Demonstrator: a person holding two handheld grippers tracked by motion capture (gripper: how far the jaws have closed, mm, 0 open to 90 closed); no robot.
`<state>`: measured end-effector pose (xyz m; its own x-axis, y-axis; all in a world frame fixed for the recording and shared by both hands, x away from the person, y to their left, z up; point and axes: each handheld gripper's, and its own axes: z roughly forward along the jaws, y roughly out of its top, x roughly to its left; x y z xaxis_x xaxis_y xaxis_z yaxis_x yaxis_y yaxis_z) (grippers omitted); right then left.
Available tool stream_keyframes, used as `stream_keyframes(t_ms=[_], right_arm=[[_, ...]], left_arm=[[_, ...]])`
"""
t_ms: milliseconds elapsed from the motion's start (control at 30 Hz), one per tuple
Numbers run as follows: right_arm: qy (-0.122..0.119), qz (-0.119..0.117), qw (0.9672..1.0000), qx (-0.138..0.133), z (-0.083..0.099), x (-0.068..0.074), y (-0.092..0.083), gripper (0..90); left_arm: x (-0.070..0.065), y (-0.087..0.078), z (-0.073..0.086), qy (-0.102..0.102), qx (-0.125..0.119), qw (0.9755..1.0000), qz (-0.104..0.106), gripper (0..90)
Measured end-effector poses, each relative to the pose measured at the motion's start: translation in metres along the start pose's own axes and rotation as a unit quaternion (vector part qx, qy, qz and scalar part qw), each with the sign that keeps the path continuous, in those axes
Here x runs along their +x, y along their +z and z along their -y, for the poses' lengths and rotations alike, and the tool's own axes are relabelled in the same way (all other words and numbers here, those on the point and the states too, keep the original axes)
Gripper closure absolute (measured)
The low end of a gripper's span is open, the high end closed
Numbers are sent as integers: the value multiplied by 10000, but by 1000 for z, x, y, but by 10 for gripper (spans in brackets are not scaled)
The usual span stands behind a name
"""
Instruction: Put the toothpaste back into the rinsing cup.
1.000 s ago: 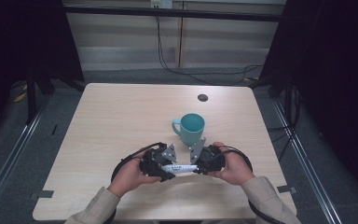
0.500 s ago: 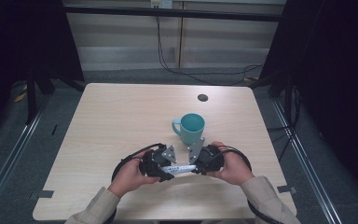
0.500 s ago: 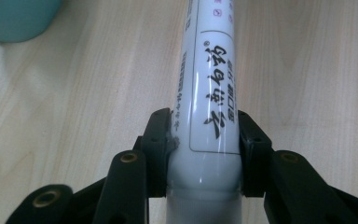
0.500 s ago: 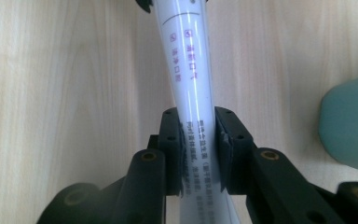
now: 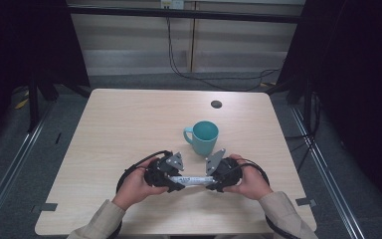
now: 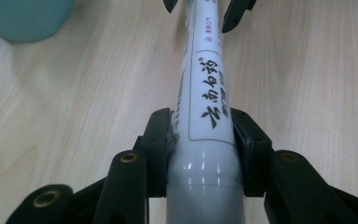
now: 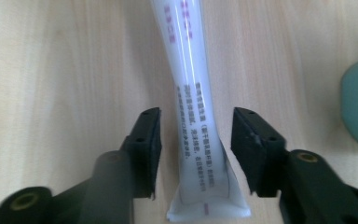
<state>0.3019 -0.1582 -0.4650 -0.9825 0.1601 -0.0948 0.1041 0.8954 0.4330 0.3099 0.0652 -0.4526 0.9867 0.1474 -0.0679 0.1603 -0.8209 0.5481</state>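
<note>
Mug (image 5: 202,137) just beyond tube (image 5: 191,180), table (image 5: 109,129) otherwise bare.

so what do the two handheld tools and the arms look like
Both tools, left and right, are black, each topped by a grey three-cornered plate and trailing a black looping cable. The jaws are black with brass-coloured pivot bushings. The person wears light beige sleeves.

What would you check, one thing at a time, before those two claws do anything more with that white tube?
1. Left claw clamped on the tube: ok, pads press both sides.
2. Right claw gripping the tube's crimped end: not ok, its jaws have just been opening, gaps on both sides.
3. Tube carried by one claw alone: ok.
4. Mug upright, apart from the claws: ok.
5. Tube's cap on: cannot tell.
</note>
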Motion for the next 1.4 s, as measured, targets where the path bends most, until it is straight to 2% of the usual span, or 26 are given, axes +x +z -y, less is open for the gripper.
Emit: stream_keyframes(t_ms=[33, 100, 133, 233, 267, 300, 333, 367, 433, 467, 500, 567, 600, 667, 700, 733, 767, 833, 900, 967, 1000, 1067, 1233, 1267, 1300, 1400], right_arm=[[0, 0, 10000, 0, 0, 0, 0, 602], [-29, 13, 10000, -75, 0, -2, 3, 677], [-115, -30, 9999, 16, -2, -1, 2, 709], [-166, -28, 9998, 69, -4, 0, 1, 724], [-161, 18, 9998, 142, -6, 1, -3, 735], [-161, 18, 9998, 142, -6, 1, -3, 735], [-152, 29, 9998, 95, -8, 1, -8, 742], [-152, 29, 9998, 95, -8, 1, -8, 742], [-238, 101, 9995, 196, -11, 0, -12, 744], [-306, 115, 9990, 318, -14, 1, -13, 747], [-351, 115, 9989, 284, -14, 1, -13, 747], [-304, 96, 9993, 216, -16, 1, -16, 747], [-359, 108, 9991, 202, -17, 2, -16, 747], [-412, 118, 9988, 218, -19, 2, -17, 748], [-392, 105, 9989, 223, -20, 3, -18, 748], [-430, 84, 9988, 209, -21, 3, -18, 748], [-459, 71, 9988, 175, -23, 3, -19, 747], [-446, 50, 9989, 155, -23, 3, -20, 747], [-452, 44, 9990, 36, -25, 3, -23, 749], [-487, 76, 9988, 44, -26, 3, -24, 749], [-536, 62, 9985, 47, -28, 5, -24, 749], [-551, 94, 9984, 67, -29, 5, -25, 747], [-535, 105, 9985, -55, -27, 5, -23, 721], [-351, 117, 9991, -216, -24, 5, -22, 676], [-299, 146, 9989, -332, -22, 5, -23, 653], [20, 319, 9971, -684, -14, 2, -27, 474]], left_arm=[[0, 0, 0, 0, 0, 10000, 0, 626], [-1, 2, 1, 59, 103, 9999, -27, 625], [-2, 3, 1, 83, 146, 9999, -40, 624], [-2, 4, 0, 124, 236, 9996, -103, 621], [-3, 3, -1, 146, 220, 9994, -222, 612], [-3, 3, -1, 146, 220, 9994, -222, 597], [-5, 1, -4, 311, 271, 9983, -417, 564], [-5, 1, -4, 311, 271, 9983, -417, 534], [-8, 0, -7, 459, 255, 9966, -634, 520], [-10, 0, -9, 551, 251, 9964, -588, 547], [-10, 0, -10, 613, 270, 9959, -604, 550], [-10, 1, -10, 630, 294, 9957, -616, 559], [-8, 2, -10, 663, 377, 9954, -582, 559], [-8, 3, -9, 698, 387, 9951, -579, 664], [-8, 3, -10, 740, 380, 9950, -561, 664], [-9, 3, -11, 687, 301, 9957, -545, 670], [-9, 2, -12, 729, 348, 9952, -559, 686], [-8, 2, -13, 693, 390, 9953, -555, 673], [-6, 6, -12, 534, 334, 9969, -476, 582], [-6, 8, -12, 564, 353, 9968, -451, 578], [-5, 11, -11, 589, 424, 9964, -434, 624], [-4, 13, -10, 608, 418, 9965, -395, 650], [-4, 12, -8, 583, 464, 9965, -369, 715], [-4, 11, -6, 478, 390, 9975, -358, 732], [-3, 8, -6, 555, 440, 9967, -399, 737], [-3, 5, -1, 424, 352, 9975, -451, 747]])
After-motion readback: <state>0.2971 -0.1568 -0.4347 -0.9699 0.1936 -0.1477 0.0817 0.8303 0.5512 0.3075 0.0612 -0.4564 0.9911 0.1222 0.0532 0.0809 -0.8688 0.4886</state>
